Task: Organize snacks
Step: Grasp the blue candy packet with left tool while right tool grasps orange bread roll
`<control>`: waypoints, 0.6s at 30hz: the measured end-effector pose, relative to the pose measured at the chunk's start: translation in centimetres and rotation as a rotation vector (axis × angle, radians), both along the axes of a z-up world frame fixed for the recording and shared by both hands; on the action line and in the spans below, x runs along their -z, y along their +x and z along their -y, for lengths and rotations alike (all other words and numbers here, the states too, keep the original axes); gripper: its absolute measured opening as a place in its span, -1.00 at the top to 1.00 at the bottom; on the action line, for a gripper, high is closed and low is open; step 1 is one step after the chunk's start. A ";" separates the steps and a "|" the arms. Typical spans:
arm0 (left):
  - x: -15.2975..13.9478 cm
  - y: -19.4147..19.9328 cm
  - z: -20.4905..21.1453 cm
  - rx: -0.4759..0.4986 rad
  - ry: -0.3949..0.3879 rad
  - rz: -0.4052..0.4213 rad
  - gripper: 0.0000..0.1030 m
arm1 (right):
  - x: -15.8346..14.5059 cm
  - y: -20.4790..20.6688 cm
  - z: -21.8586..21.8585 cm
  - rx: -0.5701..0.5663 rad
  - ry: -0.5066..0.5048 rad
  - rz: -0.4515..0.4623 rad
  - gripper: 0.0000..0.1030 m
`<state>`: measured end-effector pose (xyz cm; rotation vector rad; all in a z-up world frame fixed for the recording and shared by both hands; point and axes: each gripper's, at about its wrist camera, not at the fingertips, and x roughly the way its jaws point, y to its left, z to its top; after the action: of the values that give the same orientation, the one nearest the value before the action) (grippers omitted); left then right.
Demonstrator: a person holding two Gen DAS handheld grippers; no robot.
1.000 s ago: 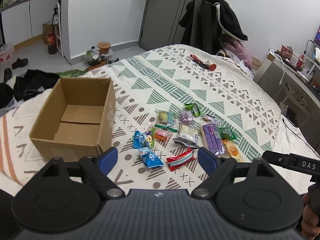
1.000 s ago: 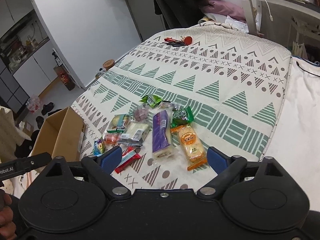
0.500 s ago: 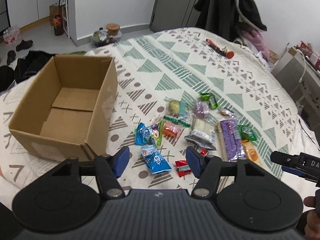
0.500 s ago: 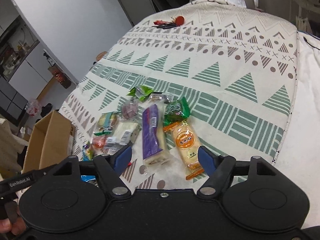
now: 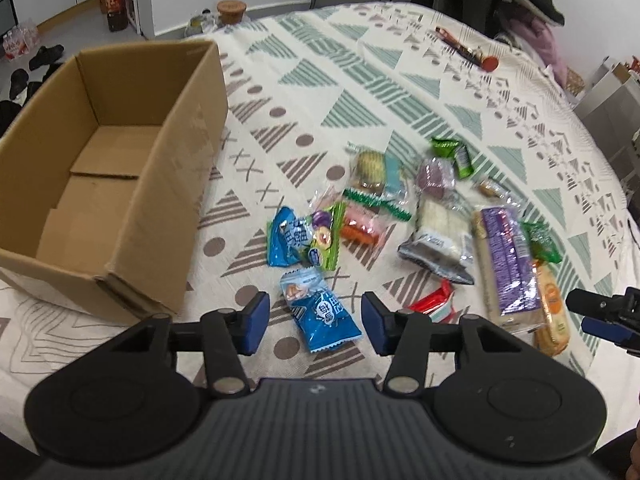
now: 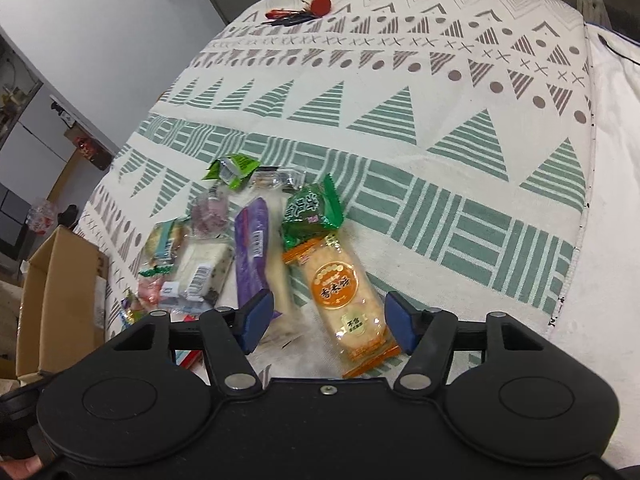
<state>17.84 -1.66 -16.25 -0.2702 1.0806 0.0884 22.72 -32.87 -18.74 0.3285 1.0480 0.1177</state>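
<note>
Several snack packets lie on a patterned bedspread (image 5: 360, 80). My left gripper (image 5: 314, 322) is open, its blue pads either side of a blue snack packet (image 5: 320, 312) lying on the cloth. An empty cardboard box (image 5: 100, 168) stands to its left. My right gripper (image 6: 330, 322) is open, straddling an orange rice cracker pack (image 6: 346, 300). A long purple pack (image 6: 254, 248) lies just left of it and a green packet (image 6: 312, 212) beyond. The right gripper's tip shows in the left wrist view (image 5: 604, 312).
More packets lie in a cluster: a second blue one (image 5: 286, 240), a red one (image 5: 434, 300), a white bread pack (image 5: 440, 232). A red-capped item (image 5: 472, 54) lies far across the bed. The bed edge (image 6: 588, 208) drops at right. Floor clutter lies beyond the box.
Both grippers have moved forward and down toward the snacks and their jaws have narrowed. The left now straddles the blue packet, the right the orange cracker pack.
</note>
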 end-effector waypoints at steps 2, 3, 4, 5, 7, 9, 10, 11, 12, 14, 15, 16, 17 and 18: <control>0.6 0.3 0.0 0.000 0.001 -0.013 0.03 | 0.4 0.4 0.2 0.015 0.001 -0.009 -0.18; 0.8 0.4 0.0 -0.002 0.000 -0.019 0.03 | 0.5 0.5 0.3 0.022 0.001 -0.011 -0.18; 1.1 0.6 0.0 -0.004 -0.002 -0.024 0.04 | 0.6 0.6 0.4 0.029 0.000 -0.012 -0.18; 1.3 0.7 0.0 -0.006 -0.003 -0.029 0.06 | 0.7 0.8 0.5 0.033 -0.002 -0.013 -0.18; 1.8 1.1 0.0 -0.007 -0.008 -0.038 0.07 | 1.1 1.1 0.5 0.037 -0.007 -0.021 -0.18; 2.1 1.4 0.0 -0.006 -0.014 -0.042 0.07 | 1.3 1.3 0.5 0.040 -0.016 -0.026 -0.18; 2.3 1.6 0.1 0.005 -0.014 -0.045 0.09 | 1.4 1.4 0.5 0.043 -0.020 -0.024 -0.18; 2.5 1.7 0.2 0.014 -0.018 -0.048 0.17 | 1.4 1.5 0.5 0.045 -0.027 -0.020 -0.18; 2.7 1.8 0.3 0.021 -0.028 -0.053 0.22 | 1.5 1.7 0.4 0.044 -0.035 -0.021 -0.18; 3.0 1.9 0.2 0.016 -0.045 -0.052 0.30 | 1.8 2.1 0.3 0.039 -0.055 -0.037 -0.18; 3.1 1.8 0.1 0.010 -0.046 -0.043 0.31 | 2.0 2.2 0.2 0.037 -0.060 -0.048 -0.18; 3.1 1.8 0.0 0.006 -0.045 -0.034 0.36 | 2.3 2.3 0.1 0.030 -0.061 -0.062 -0.18; 3.1 1.7 0.0 0.004 -0.047 -0.029 0.42 | 2.5 2.4 -0.1 0.017 -0.057 -0.075 -0.18; 3.1 1.6 0.0 0.003 -0.051 -0.025 0.43 | 2.6 2.4 -0.4 0.003 -0.056 -0.085 -0.18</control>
<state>19.48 -1.61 -19.35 -0.3140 1.1091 0.0612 25.08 -32.50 -21.38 0.2864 1.1330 0.0717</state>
